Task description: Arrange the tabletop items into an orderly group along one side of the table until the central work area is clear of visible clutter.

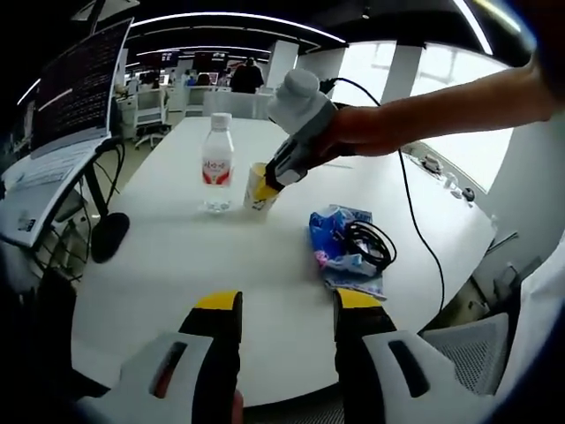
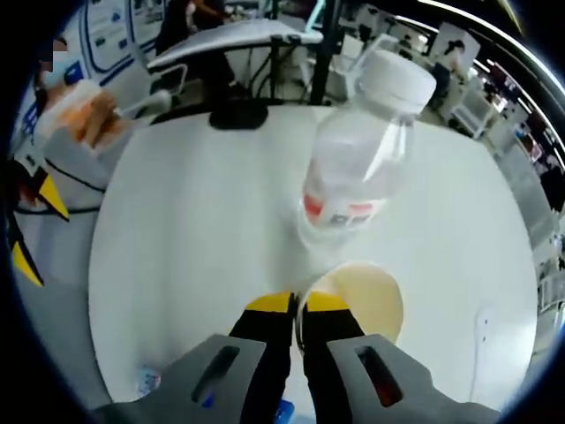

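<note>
A clear water bottle (image 1: 217, 168) with a red label and white cap stands upright near the middle of the white table (image 1: 177, 274). Right beside it is a yellowish paper cup (image 1: 257, 194), tilted, with my right gripper (image 1: 267, 183) shut on its rim. In the right gripper view the cup (image 2: 371, 305) opens just past the pinched jaws of my right gripper (image 2: 298, 305), and the bottle (image 2: 357, 168) rises behind it. My left gripper (image 1: 288, 302) hovers open over the near table edge, holding nothing. It also appears at the left as the left gripper (image 2: 35, 228).
A blue packet (image 1: 331, 231) with a coiled black cable (image 1: 371, 243) on top lies right of the cup. A monitor (image 1: 79, 88) on a stand with a black round base (image 1: 110, 235) is at the table's left. An office chair (image 1: 468, 340) stands at the near right.
</note>
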